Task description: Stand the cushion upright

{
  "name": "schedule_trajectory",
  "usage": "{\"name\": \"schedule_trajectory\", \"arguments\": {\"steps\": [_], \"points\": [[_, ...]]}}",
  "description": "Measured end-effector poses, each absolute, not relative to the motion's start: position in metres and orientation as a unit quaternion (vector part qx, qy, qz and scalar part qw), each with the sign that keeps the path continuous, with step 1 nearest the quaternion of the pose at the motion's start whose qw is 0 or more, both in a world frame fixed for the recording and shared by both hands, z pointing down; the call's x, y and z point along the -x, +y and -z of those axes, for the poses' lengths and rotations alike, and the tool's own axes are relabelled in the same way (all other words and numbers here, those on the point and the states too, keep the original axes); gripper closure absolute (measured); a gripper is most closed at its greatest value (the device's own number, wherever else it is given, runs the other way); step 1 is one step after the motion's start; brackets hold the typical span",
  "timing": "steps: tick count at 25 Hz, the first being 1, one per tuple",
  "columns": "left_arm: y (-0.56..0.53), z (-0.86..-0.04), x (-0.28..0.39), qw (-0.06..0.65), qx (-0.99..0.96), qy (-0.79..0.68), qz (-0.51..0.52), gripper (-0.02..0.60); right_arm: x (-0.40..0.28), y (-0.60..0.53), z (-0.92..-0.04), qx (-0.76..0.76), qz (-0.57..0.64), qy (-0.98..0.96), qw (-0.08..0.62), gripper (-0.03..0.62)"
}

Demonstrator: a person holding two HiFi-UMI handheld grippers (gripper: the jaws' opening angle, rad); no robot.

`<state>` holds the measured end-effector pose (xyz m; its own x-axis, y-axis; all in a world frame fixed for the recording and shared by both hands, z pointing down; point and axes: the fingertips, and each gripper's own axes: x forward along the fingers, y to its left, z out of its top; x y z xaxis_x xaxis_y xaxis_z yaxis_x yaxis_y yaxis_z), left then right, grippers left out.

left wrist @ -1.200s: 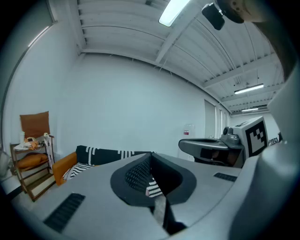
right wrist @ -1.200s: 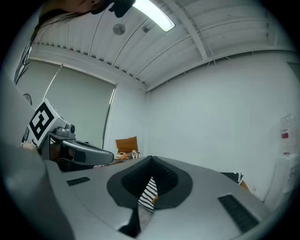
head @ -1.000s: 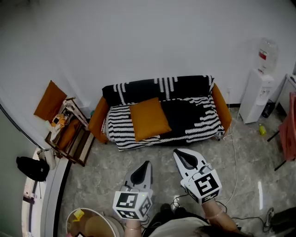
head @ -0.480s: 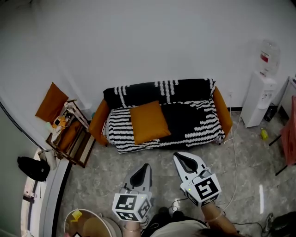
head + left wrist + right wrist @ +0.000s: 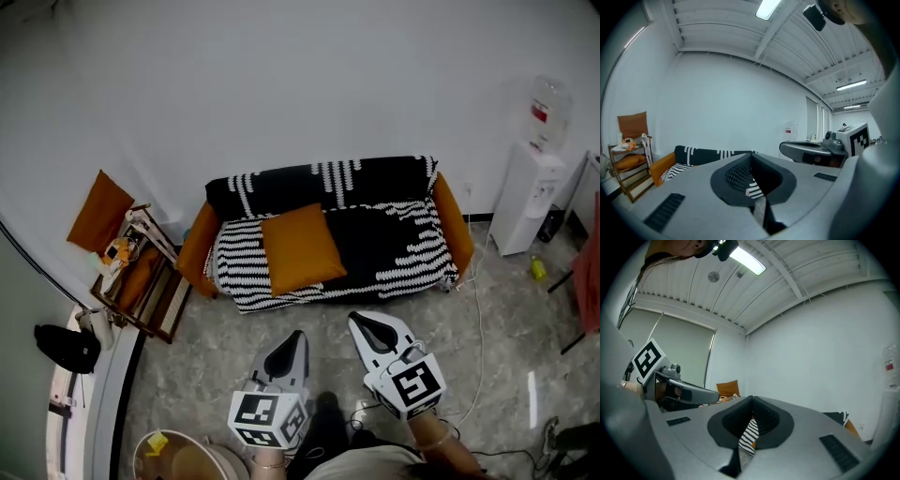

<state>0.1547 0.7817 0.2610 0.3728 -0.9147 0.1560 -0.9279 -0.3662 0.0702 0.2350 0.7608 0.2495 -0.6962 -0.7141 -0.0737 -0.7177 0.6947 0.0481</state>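
Note:
An orange cushion [image 5: 300, 247] lies flat, slightly askew, on the left half of the sofa's seat. The sofa [image 5: 199, 246] has orange arms and a black-and-white striped throw over it. It stands against the white wall. Both grippers hover over the grey floor well short of the sofa, pointing at it. My left gripper [image 5: 296, 336] is shut with nothing in it, its tips meeting in the left gripper view [image 5: 751, 154]. My right gripper [image 5: 358, 321] is also shut and empty, and its joined jaws [image 5: 752, 398] frame a strip of striped throw.
A wooden rack [image 5: 141, 272] stands left of the sofa with a second orange cushion [image 5: 101, 208] leaning on the wall behind it. A white water dispenser [image 5: 530, 197] stands at the right. A cable [image 5: 473, 309] trails over the floor. A bin [image 5: 178, 455] is by my left.
Both grippers have edged a little towards the sofa with the person's step. A dark shoe now shows between them. The cushion has not moved.

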Motion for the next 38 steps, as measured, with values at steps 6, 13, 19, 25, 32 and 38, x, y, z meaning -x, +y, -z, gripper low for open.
{"name": "schedule_trajectory", "arguments": {"steps": [6,13,19,25,32,38], "points": [[0.738,-0.265,-0.140,0.073,-0.829,-0.554,-0.042,0.563,-0.222,0.721,-0.255,0.398,-0.027,0.917,0.014,0.599],[0.675,-0.277,-0.109,0.087,-0.830,-0.550,-0.042,0.563,-0.190,0.660,-0.259,0.402,-0.018,0.916,0.003,0.588],[0.622,-0.275,-0.072,0.087,-0.831,-0.547,-0.038,0.563,-0.156,0.609,-0.266,0.399,-0.011,0.917,0.004,0.586],[0.573,-0.274,-0.035,0.087,-0.837,-0.539,-0.038,0.563,-0.122,0.557,-0.262,0.412,-0.012,0.911,0.005,0.588],[0.524,-0.280,0.012,0.097,-0.840,-0.533,-0.036,0.563,-0.082,0.510,-0.269,0.423,0.003,0.906,0.015,0.588],[0.493,-0.289,0.030,0.107,-0.844,-0.524,-0.039,0.563,-0.066,0.481,-0.276,0.430,0.008,0.903,0.010,0.588]]}}
